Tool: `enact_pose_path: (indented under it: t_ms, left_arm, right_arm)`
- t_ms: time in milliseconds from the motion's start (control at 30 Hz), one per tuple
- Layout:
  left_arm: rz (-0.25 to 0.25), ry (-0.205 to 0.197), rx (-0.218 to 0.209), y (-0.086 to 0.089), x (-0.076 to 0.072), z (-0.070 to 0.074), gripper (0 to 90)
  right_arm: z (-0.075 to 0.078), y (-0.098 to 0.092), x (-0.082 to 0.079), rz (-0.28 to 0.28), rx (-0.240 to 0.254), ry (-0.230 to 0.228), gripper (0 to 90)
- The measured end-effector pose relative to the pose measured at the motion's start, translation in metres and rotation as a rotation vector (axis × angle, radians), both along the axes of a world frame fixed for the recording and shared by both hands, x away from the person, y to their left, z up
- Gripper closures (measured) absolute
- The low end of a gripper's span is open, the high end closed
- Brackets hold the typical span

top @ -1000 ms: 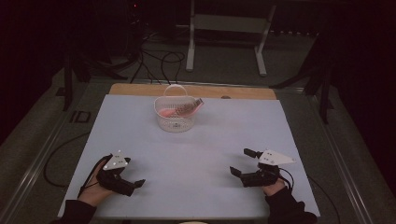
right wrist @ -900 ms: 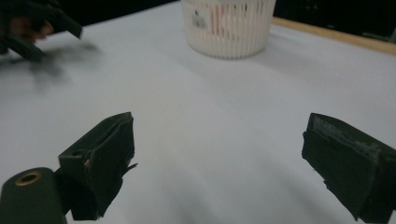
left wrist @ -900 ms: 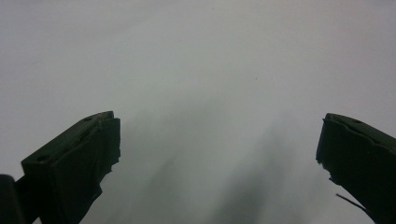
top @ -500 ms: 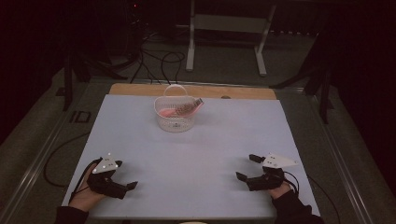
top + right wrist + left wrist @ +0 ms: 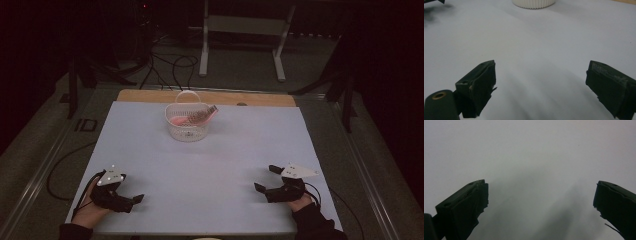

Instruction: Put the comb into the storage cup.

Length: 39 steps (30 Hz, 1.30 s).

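A white ribbed basket (image 5: 187,122) stands at the far middle of the pale table (image 5: 210,165); a pink item and a dark toothed item lie in it. My left gripper (image 5: 134,201) rests low near the front left corner, held by a hand, open with nothing between its jaws. In the left gripper view the open left gripper (image 5: 540,195) frames bare table surface. My right gripper (image 5: 265,178) sits near the front right, also open and empty. The right gripper view has the right gripper (image 5: 540,75) wide apart, with the basket's base (image 5: 533,3) far ahead.
A wooden strip (image 5: 150,95) runs along the table's far edge. Beyond it are cables on the floor (image 5: 170,65) and a metal stand (image 5: 242,30). A cable (image 5: 55,175) trails off the table's left side. The surroundings are dark.
Both grippers have drawn back a little toward the near edge and slightly outward. Both stay open. The basket has not moved.
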<state>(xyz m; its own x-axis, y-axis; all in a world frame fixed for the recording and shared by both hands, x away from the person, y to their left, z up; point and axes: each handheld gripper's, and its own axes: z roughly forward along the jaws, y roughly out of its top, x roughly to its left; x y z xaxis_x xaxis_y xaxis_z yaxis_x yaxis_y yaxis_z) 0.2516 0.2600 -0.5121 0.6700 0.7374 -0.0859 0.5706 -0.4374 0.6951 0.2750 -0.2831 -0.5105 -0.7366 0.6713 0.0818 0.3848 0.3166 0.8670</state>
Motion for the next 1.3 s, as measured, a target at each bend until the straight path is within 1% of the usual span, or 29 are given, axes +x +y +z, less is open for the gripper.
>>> enact_pose_path:
  t_ms: [67,100,300,400,433,533,633,700,1000,1300]
  left_arm:
    - [0.005,0.002,0.026,-0.001,0.0,-0.001,0.0]
    - [0.008,-0.001,0.032,-0.002,0.0,-0.002,0.0]
    - [0.0,-0.002,0.021,-0.006,0.0,-0.003,0.0]
    - [-0.002,-0.008,0.012,-0.006,0.0,-0.002,0.0]
    - [0.003,-0.016,0.008,-0.006,0.0,-0.002,0.0]
    - [0.0,-0.024,0.002,-0.008,-0.001,-0.001,0.0]
    - [-0.007,-0.02,0.008,-0.01,-0.002,-0.001,0.0]
    - [-0.005,-0.015,0.002,-0.011,-0.001,-0.002,0.0]
    - [0.005,-0.029,-0.015,-0.009,-0.002,0.0,0.0]
    - [-0.006,-0.024,-0.02,-0.011,-0.003,-0.001,0.0]
  right_arm:
    - [0.001,0.0,0.0,0.0,-0.004,-0.008,9.0]
    - [0.001,0.001,0.0,-0.006,-0.008,-0.007,9.0]
    - [0.0,0.004,0.001,0.002,-0.011,-0.007,9.0]
    - [0.0,0.004,0.0,0.003,-0.015,-0.01,9.0]
    - [0.0,0.004,0.0,0.001,-0.017,-0.01,9.0]
    - [0.001,0.003,0.0,0.005,-0.011,-0.012,9.0]
    - [0.001,0.004,-0.001,0.011,-0.01,-0.012,9.0]
    - [0.0,0.004,-0.001,0.01,-0.014,-0.011,9.0]
    - [-0.001,0.004,0.001,0.001,-0.02,-0.005,9.0]
    - [-0.001,0.005,0.001,0.002,-0.017,-0.004,9.0]
